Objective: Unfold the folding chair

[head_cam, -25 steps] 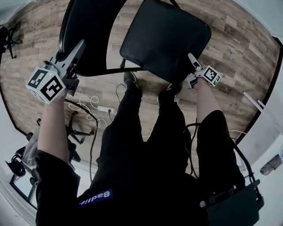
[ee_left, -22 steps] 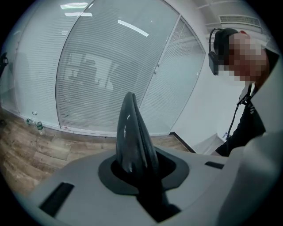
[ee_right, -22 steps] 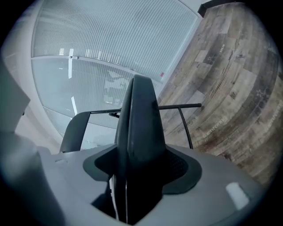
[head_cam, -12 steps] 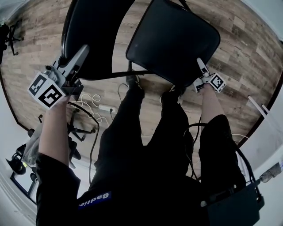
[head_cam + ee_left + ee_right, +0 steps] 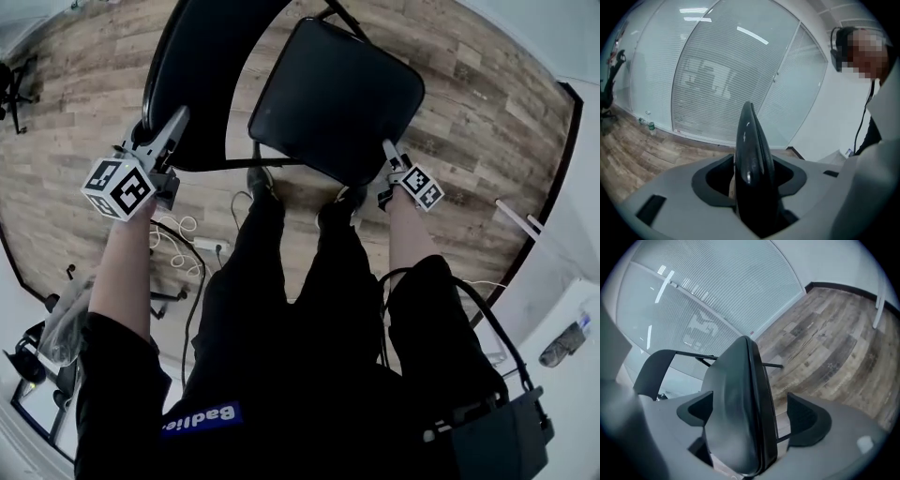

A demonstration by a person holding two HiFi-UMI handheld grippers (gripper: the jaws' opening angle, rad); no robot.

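Note:
The black folding chair stands unfolded on the wood floor, its seat [image 5: 337, 98] right of its curved backrest [image 5: 202, 84]. My left gripper [image 5: 176, 122] straddles the backrest's near edge. In the left gripper view that edge [image 5: 750, 136] stands between the jaws with a gap on each side. My right gripper [image 5: 386, 155] sits at the seat's near right corner. In the right gripper view the seat's edge [image 5: 733, 394] lies between the wide jaws, clear of both pads. Both pairs of jaws have just been opening, and both stand open.
The person's legs [image 5: 281, 281] and feet stand right behind the chair. White cables and a power strip [image 5: 202, 246] lie on the floor at the left. An office chair [image 5: 14, 84] stands far left. A glass wall with blinds [image 5: 717, 70] lies ahead.
Both grippers have let go: their jaws stand wider around the backrest and the seat edge. The right gripper has shifted sideways at the seat's corner, and the left has sunk a little.

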